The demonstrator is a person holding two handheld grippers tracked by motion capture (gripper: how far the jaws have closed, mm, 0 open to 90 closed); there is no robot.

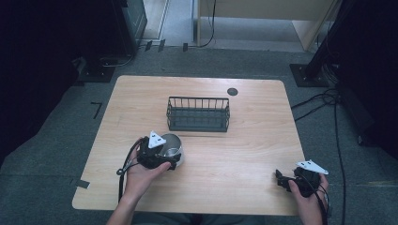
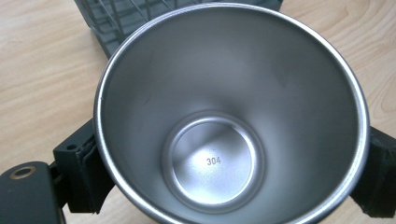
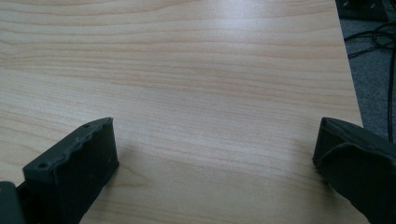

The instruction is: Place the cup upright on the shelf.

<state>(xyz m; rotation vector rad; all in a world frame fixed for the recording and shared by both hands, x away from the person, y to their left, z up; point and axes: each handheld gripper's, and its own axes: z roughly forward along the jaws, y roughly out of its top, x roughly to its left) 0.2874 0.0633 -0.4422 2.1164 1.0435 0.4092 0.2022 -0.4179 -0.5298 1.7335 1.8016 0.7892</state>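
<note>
A shiny steel cup [image 1: 172, 145] is near the table's middle, just in front of the black wire basket [image 1: 198, 114]. My left gripper [image 1: 158, 157] is shut on the steel cup, with a black jaw pressed against each side of its wall. In the left gripper view I look straight into the empty cup [image 2: 224, 107], which has "304" stamped on its bottom; the left gripper [image 2: 231, 163] clasps it and the basket [image 2: 121, 18] lies just beyond. I cannot tell whether the cup rests on the table. My right gripper [image 1: 281, 180] [image 3: 215, 135] stands open over bare wood at the front right.
The light wooden table [image 1: 244, 150] has a dark round grommet [image 1: 232, 91] at the back right. The basket looks empty. Cables [image 1: 324, 101] trail over the grey floor to the right, and the table's right edge [image 3: 348, 70] is close to the right gripper.
</note>
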